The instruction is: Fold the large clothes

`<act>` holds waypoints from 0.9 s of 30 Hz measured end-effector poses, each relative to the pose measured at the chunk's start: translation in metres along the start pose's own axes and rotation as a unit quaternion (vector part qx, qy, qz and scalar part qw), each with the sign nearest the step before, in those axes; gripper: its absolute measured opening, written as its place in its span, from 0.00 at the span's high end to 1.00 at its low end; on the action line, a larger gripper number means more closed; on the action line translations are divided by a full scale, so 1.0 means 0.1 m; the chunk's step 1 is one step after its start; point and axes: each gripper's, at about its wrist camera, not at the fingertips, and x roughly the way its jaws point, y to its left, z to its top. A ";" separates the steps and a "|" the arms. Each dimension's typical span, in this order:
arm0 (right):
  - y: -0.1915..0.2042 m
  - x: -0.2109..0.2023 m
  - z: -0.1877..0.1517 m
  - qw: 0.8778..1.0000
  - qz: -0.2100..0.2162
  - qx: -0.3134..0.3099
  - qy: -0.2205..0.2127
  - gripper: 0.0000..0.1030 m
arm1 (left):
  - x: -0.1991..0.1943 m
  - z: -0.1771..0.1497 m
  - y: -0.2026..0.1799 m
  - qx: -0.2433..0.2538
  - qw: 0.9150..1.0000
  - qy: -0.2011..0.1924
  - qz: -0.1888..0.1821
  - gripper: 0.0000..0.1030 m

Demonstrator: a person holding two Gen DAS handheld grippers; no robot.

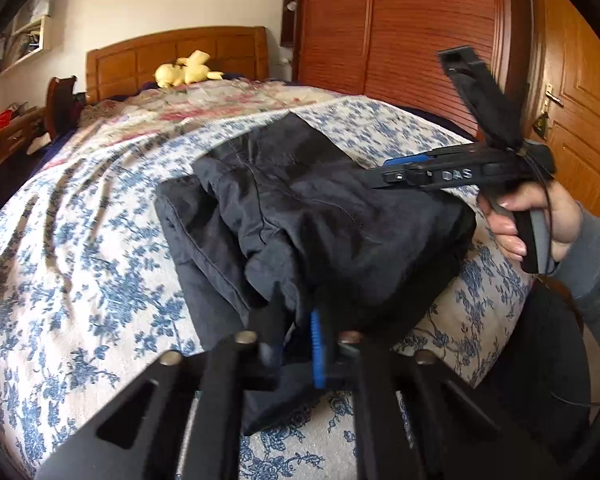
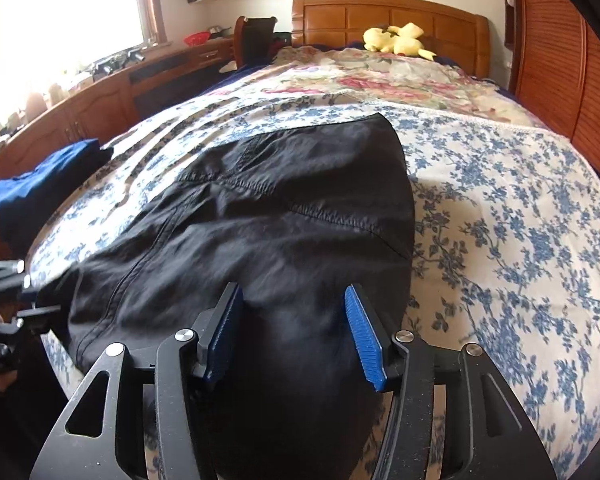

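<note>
Two grippers work black trousers [image 2: 260, 216] lying part-folded on the bed [image 2: 500, 220]. Left gripper [image 1: 296, 320] pinches a near fold of cloth; right gripper [image 2: 294, 320] hovers spread, gripping nothing. Next, probably: the right takes an edge so both can carry the fold over.

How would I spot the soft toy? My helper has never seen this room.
Find the wooden headboard at the far end of the bed. The soft toy lies just in front of it, the only pale yellow thing among flowered covers.
</note>
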 end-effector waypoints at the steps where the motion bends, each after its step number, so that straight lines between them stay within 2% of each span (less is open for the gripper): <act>1: -0.01 0.02 0.05 1.000 0.005 0.002 -0.001 0.47 | -0.04 0.02 0.00 -0.002 1.000 -0.004 0.012 0.94; 5: 0.01 0.05 0.28 0.998 0.054 0.002 -0.017 0.47 | -0.23 0.08 0.11 -0.017 0.998 -0.014 0.066 0.95; 9: 0.13 0.02 0.37 0.996 0.082 -0.025 -0.033 0.47 | -0.37 0.01 0.31 -0.045 0.993 0.003 0.107 0.95; 12: 0.20 0.05 0.27 0.993 0.099 -0.049 -0.030 0.47 | -0.34 -0.10 0.32 -0.065 0.991 0.030 0.113 0.95; 15: 0.19 0.15 0.09 0.992 0.115 -0.057 -0.019 0.47 | -0.32 -0.16 0.20 -0.059 0.990 0.038 0.121 0.95; 17: 0.19 0.20 -0.03 0.991 0.110 -0.071 -0.010 0.46 | -0.30 -0.16 0.13 -0.053 0.990 0.040 0.126 0.92; 22: -0.01 0.04 -0.14 0.990 0.129 -0.053 -0.014 0.47 | -0.23 -0.13 0.06 -0.042 0.988 0.053 0.141 0.88; 27: -0.08 -0.17 -0.22 0.991 0.127 -0.048 -0.019 0.46 | -0.24 -0.12 0.04 -0.040 0.989 0.054 0.132 0.76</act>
